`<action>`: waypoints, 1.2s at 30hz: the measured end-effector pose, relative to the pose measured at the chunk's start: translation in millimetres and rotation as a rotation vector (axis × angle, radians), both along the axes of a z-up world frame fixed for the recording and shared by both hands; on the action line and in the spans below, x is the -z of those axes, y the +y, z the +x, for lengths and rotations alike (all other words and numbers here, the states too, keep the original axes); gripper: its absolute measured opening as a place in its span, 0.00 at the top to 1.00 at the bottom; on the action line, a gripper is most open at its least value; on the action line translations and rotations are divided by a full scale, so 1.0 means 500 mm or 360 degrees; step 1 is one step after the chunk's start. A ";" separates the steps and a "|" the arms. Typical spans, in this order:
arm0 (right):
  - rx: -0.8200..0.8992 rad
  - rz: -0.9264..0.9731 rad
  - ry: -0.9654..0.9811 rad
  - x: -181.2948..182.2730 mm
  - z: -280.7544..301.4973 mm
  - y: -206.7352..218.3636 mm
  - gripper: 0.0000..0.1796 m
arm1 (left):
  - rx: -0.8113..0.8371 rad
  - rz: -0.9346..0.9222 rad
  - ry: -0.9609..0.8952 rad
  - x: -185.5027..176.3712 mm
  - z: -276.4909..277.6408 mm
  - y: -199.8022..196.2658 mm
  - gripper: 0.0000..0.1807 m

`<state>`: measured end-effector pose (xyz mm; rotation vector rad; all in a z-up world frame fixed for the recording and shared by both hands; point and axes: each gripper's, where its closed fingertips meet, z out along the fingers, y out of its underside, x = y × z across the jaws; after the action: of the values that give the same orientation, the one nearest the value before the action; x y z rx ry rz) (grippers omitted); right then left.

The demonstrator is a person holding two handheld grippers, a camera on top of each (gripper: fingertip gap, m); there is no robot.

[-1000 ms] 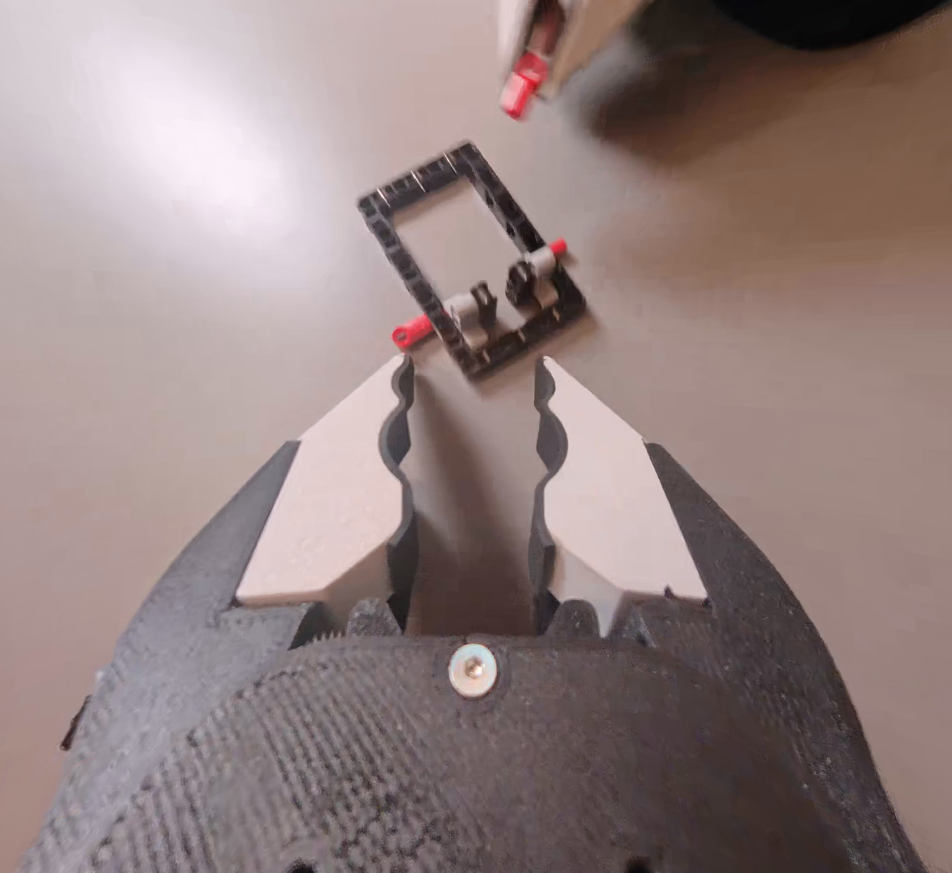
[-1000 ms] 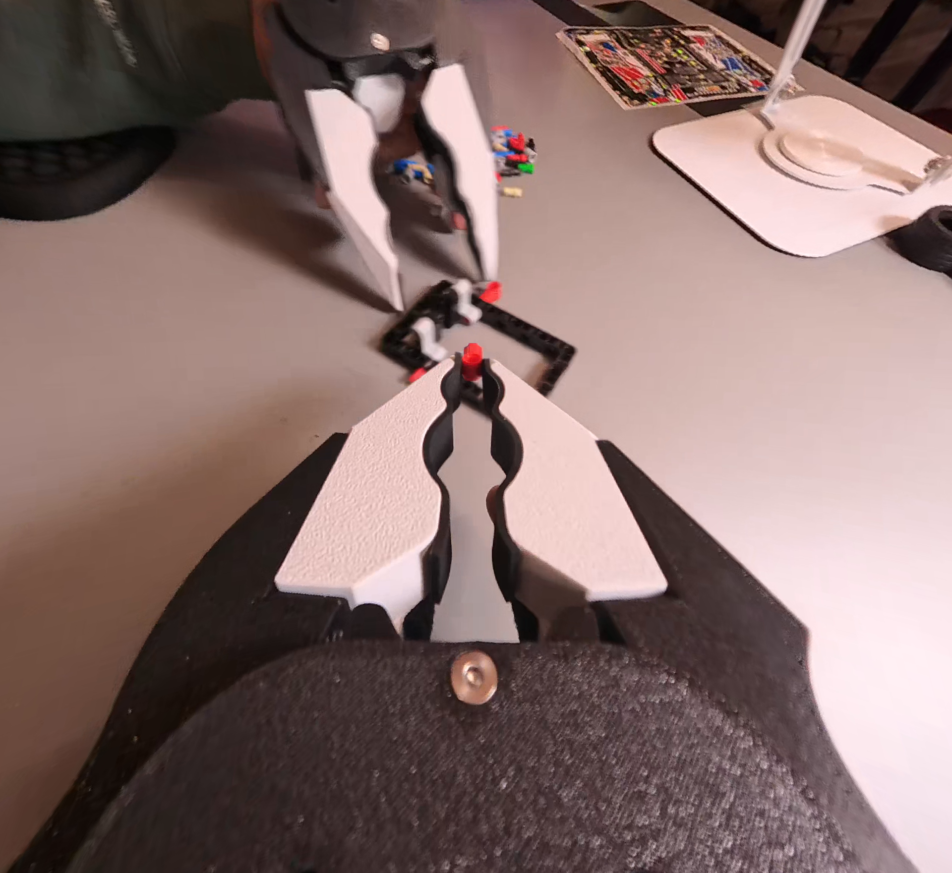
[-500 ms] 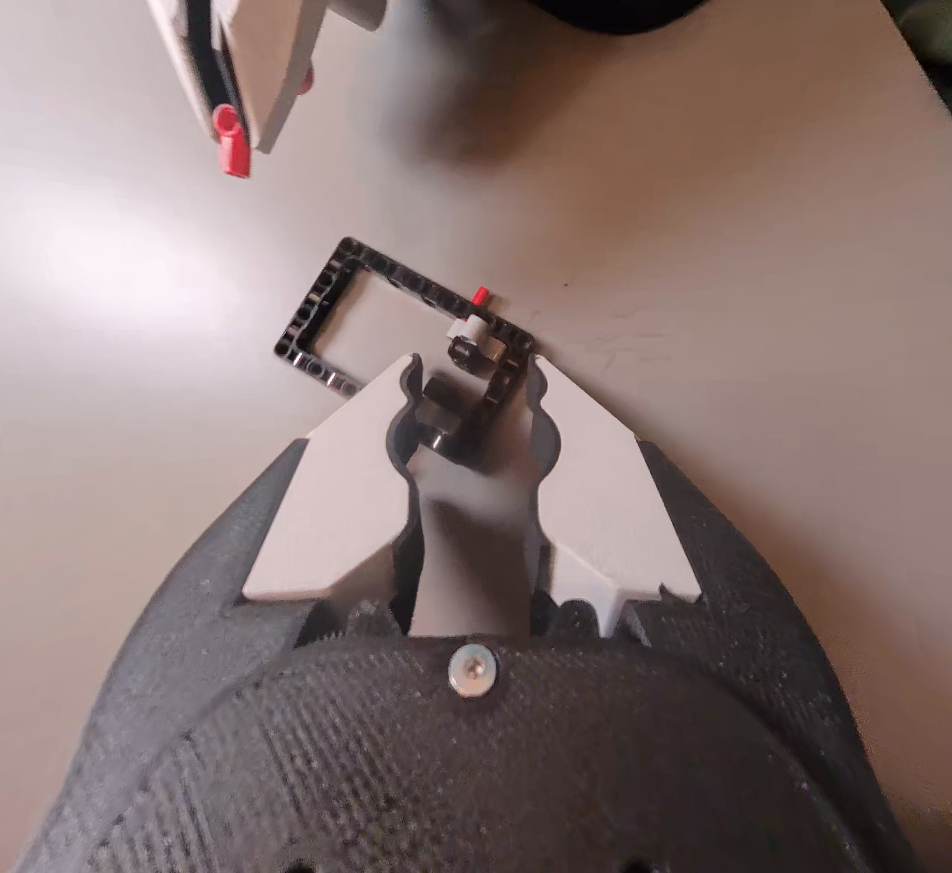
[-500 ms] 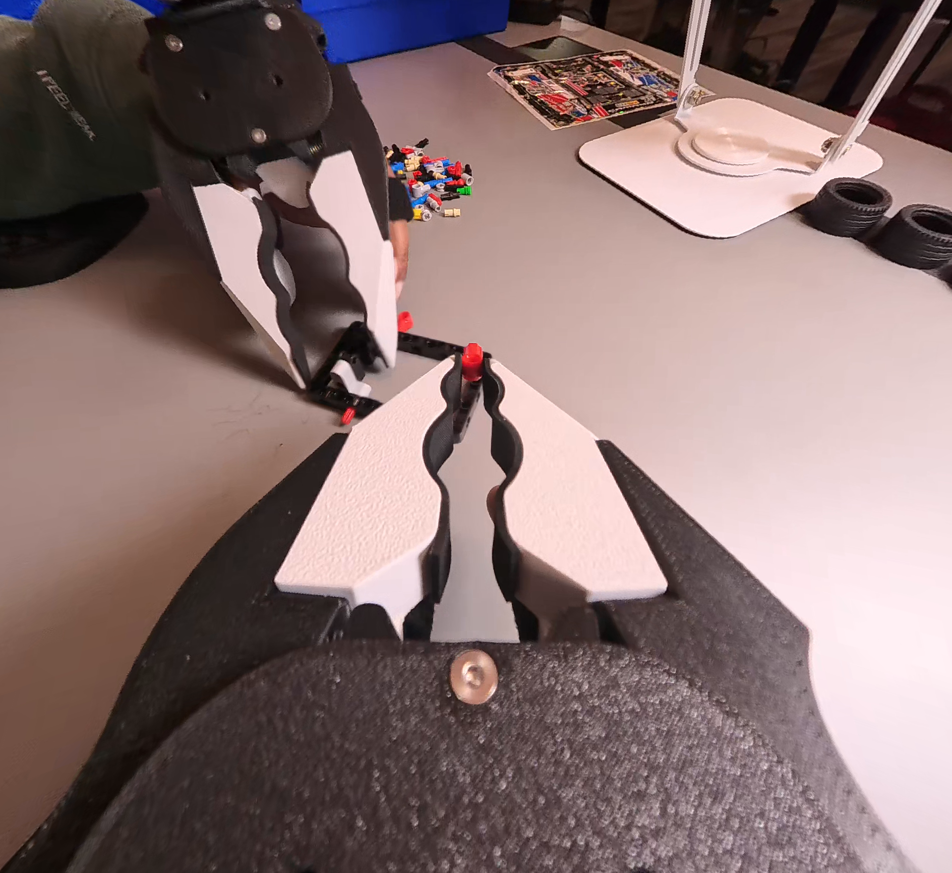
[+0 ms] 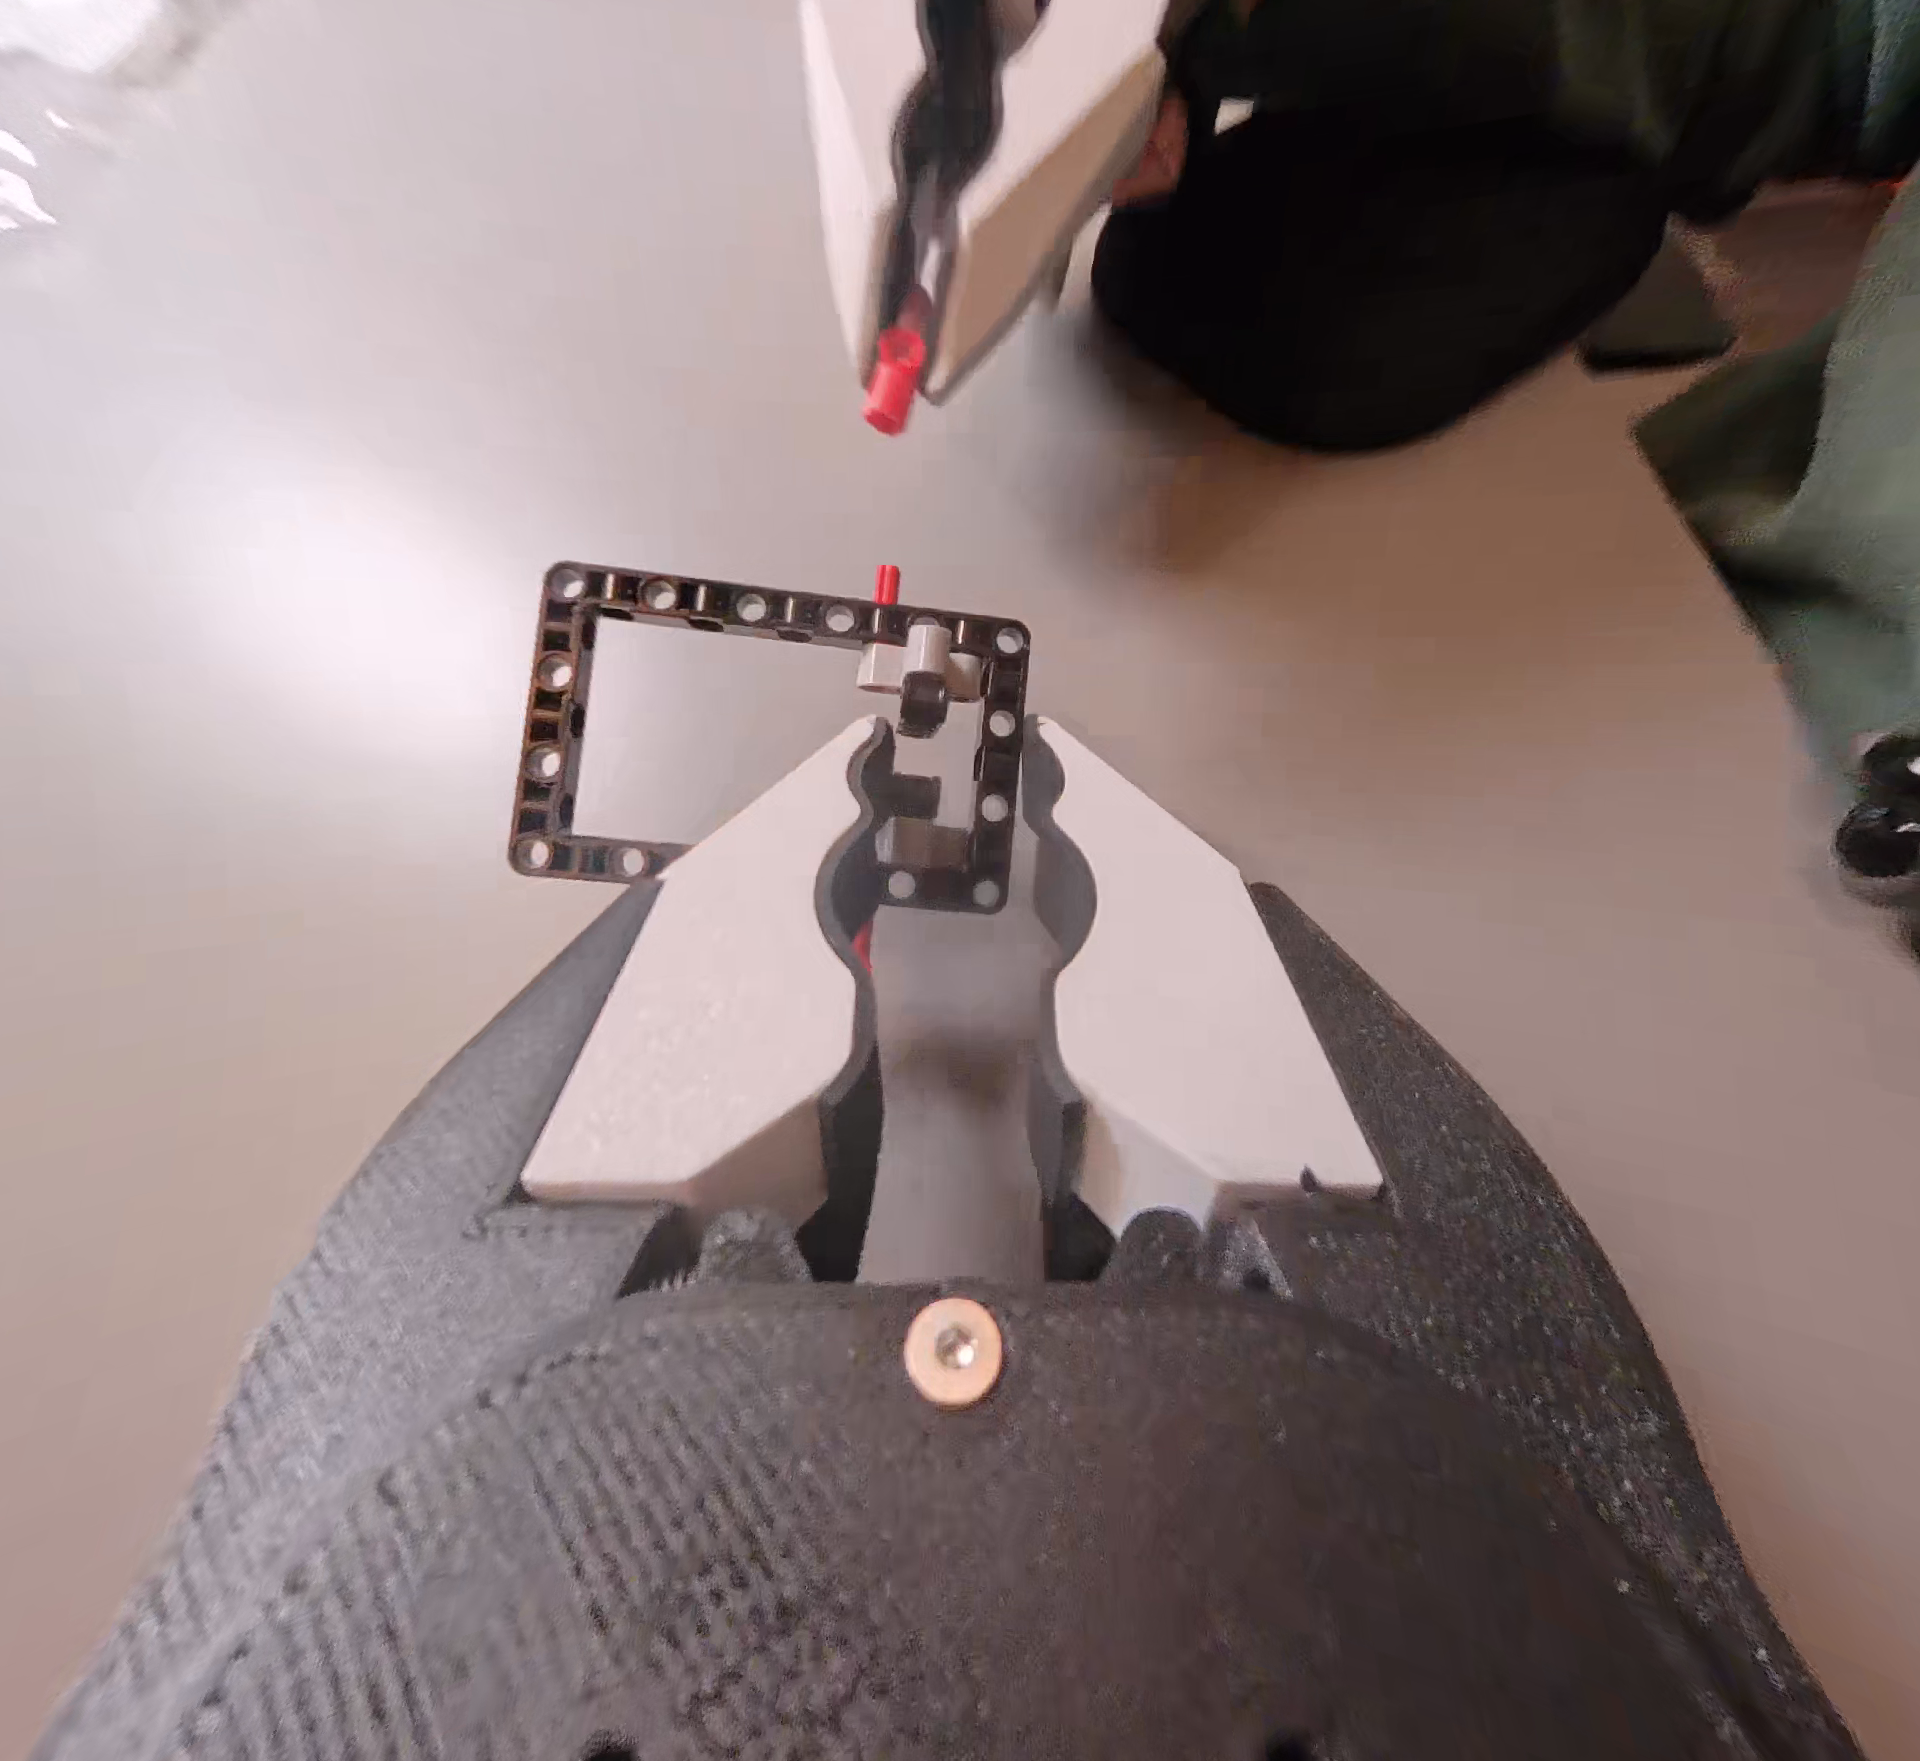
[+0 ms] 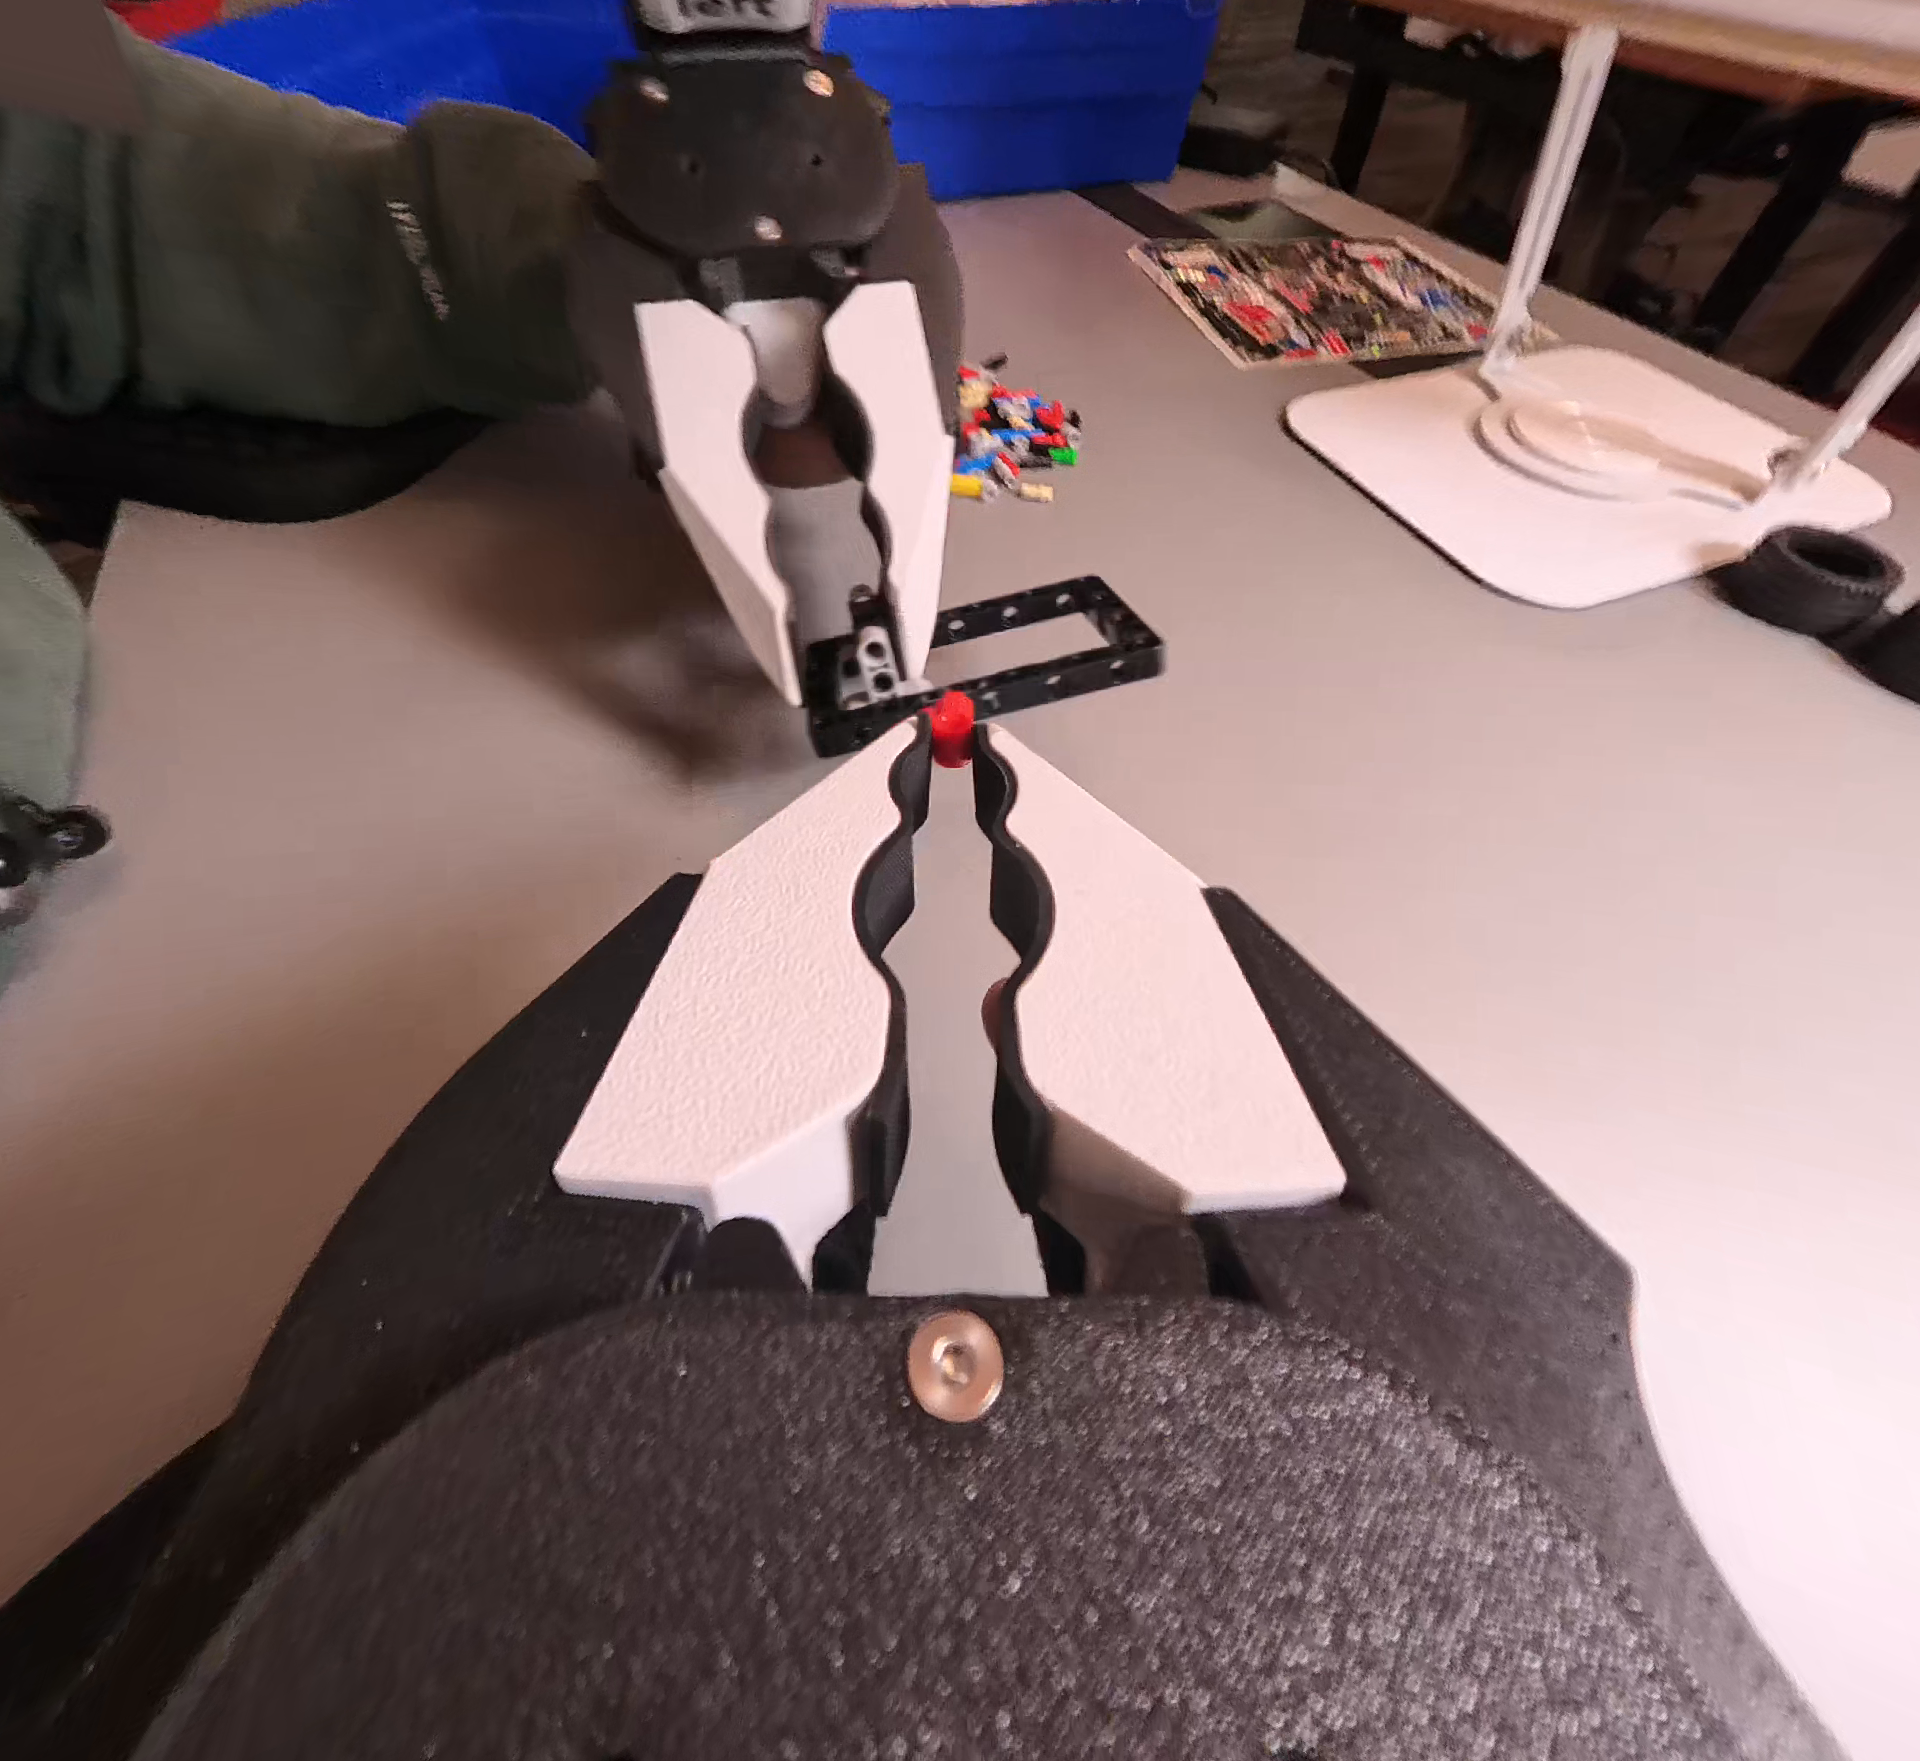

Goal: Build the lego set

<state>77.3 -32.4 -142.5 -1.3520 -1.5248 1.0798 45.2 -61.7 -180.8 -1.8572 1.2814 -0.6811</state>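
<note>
A black rectangular frame (image 5: 727,610) lies on the grey table, with grey connectors (image 5: 920,667) and a red axle end (image 5: 886,581) at its right end. My left gripper (image 5: 956,729) straddles that end, its fingers pressed against the frame's short side and the connectors. In the right wrist view the left gripper (image 6: 852,677) stands over the frame (image 6: 1081,677). My right gripper (image 6: 948,729) is shut on a small red piece (image 6: 948,743), just short of the frame's near beam. In the left wrist view the right gripper (image 5: 914,361) hovers beyond the frame with the red piece (image 5: 891,381) at its tip.
A pile of small loose pieces (image 6: 1013,449) lies behind the left gripper. Blue bins (image 6: 1018,80) stand at the back. A printed sheet (image 6: 1320,298), a white stand base (image 6: 1579,475) and black tyres (image 6: 1808,579) are to the right. A green sleeve (image 6: 260,277) reaches in from the left. The tips of one gripper are about 6 cm away from the tips of the other. The white stand base (image 6: 1579,475) is about 35 cm from both grippers' fingertips.
My left gripper has come over the frame's end and its jaws have narrowed onto it. My right gripper, with the red piece, has swung round to face the frame's long side.
</note>
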 end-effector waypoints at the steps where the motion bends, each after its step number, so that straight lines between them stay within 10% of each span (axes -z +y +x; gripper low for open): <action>1: -0.0032 0.0019 0.0045 -0.008 0.000 -0.008 0.97 | -0.0008 0.0005 -0.0050 -0.013 0.003 0.000 0.87; 36: -0.0351 -0.0579 0.0392 -0.060 -0.003 -0.036 0.97 | 0.0005 0.0127 -0.0076 -0.099 0.031 -0.026 0.88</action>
<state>76.0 -50.5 -112.5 -1.2451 -1.3596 1.6621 60.7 -74.5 -131.3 -1.7647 1.2631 -0.6626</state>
